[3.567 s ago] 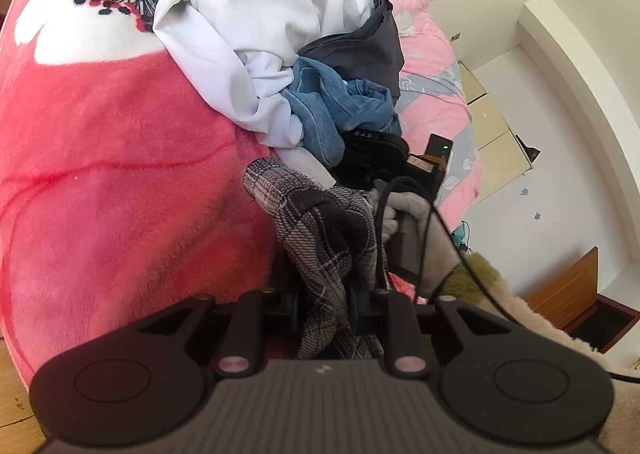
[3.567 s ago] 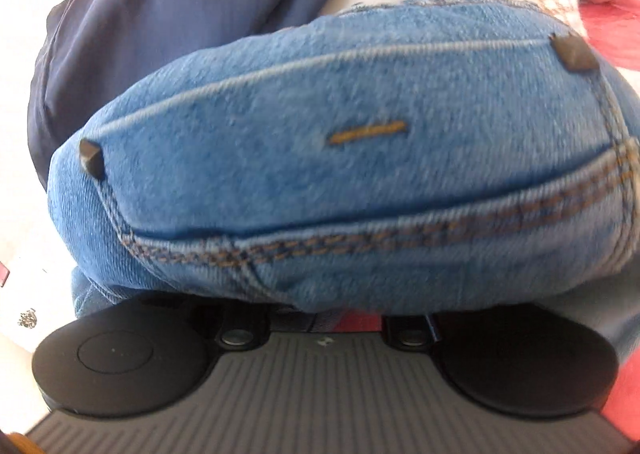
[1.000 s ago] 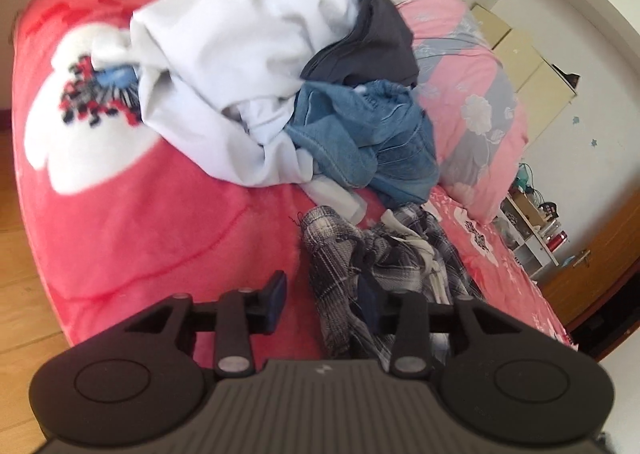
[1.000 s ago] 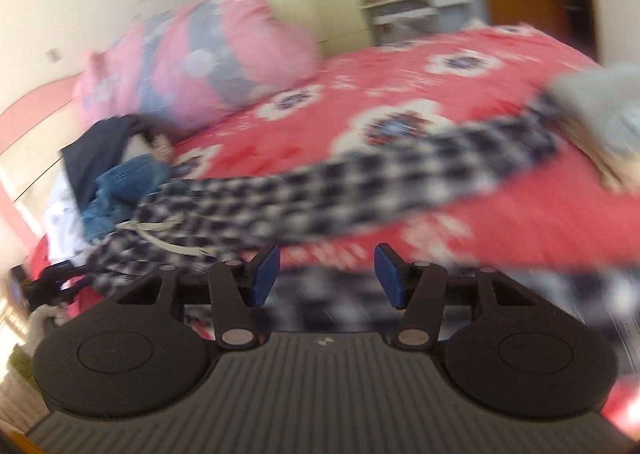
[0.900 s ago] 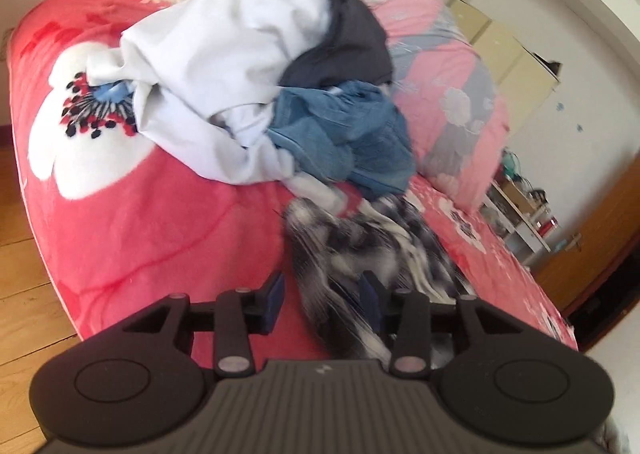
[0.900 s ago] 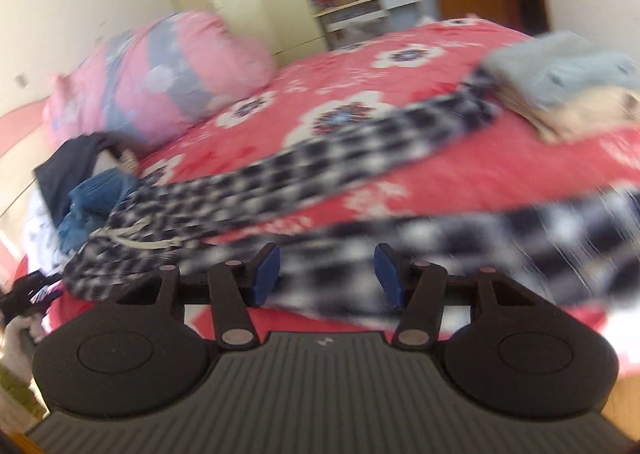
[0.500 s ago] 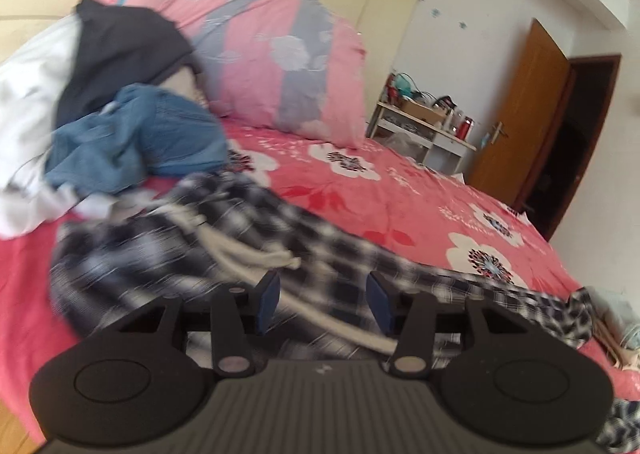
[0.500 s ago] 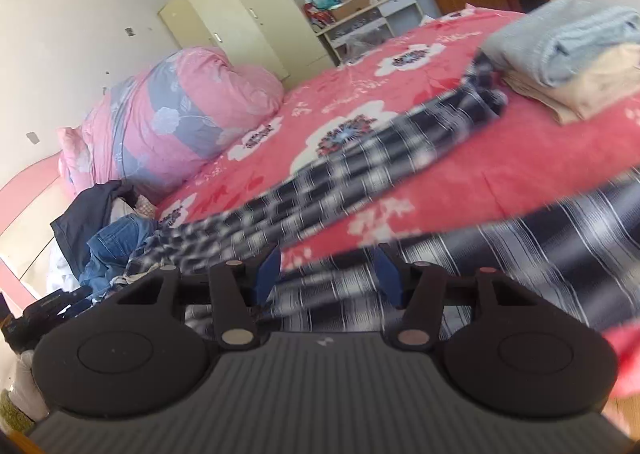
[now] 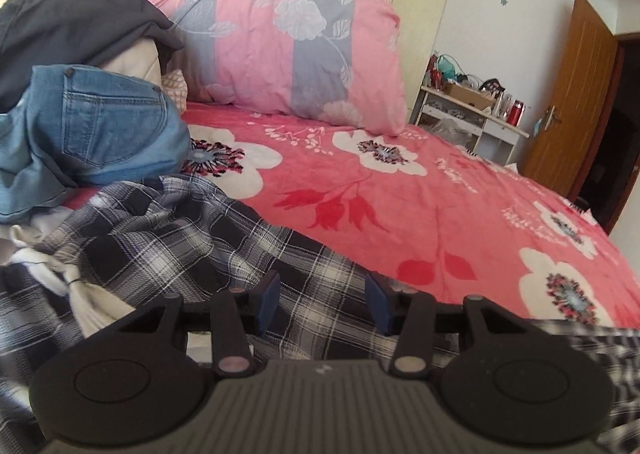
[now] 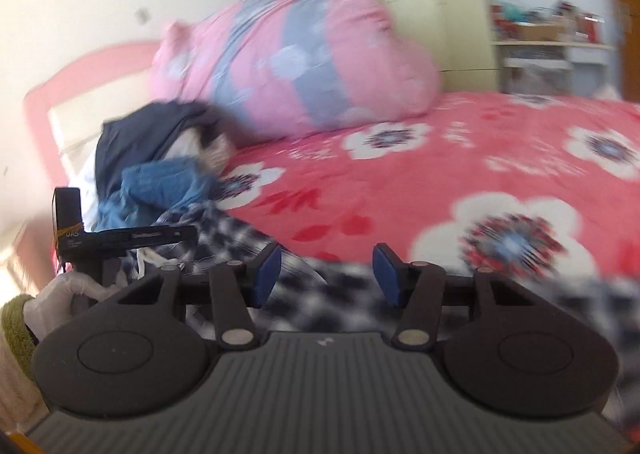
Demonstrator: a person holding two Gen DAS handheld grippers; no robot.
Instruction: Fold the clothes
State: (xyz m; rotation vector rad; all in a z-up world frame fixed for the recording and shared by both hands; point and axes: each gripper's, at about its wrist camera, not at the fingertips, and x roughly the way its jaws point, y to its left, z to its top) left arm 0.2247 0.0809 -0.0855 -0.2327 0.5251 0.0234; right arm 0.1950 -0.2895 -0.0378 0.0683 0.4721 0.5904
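Red floral bed [image 9: 420, 214] is filling the left wrist view; plaid garment [image 9: 208, 254] is lying spread under the left claw [image 9: 322, 304], whose pads are standing apart, gripping nothing. Jeans [image 9: 100, 130] and pink duvet [image 9: 288, 26] are sitting behind. Right wrist view, blurred: right claw [image 10: 327, 274] is hanging parted, empty, over the plaid garment [image 10: 320, 294]; left claw [image 10: 120, 240] is showing leftward.

Black-white plaid trousers [image 9: 224, 254]; blue jeans [image 9: 104, 130]; red floral blanket [image 9: 420, 206].

One black-and-white plaid garment [image 9: 224, 254], one blue denim jeans [image 9: 100, 130], one dark navy garment [image 9: 72, 26], one pink-and-grey floral pillow [image 9: 280, 30].
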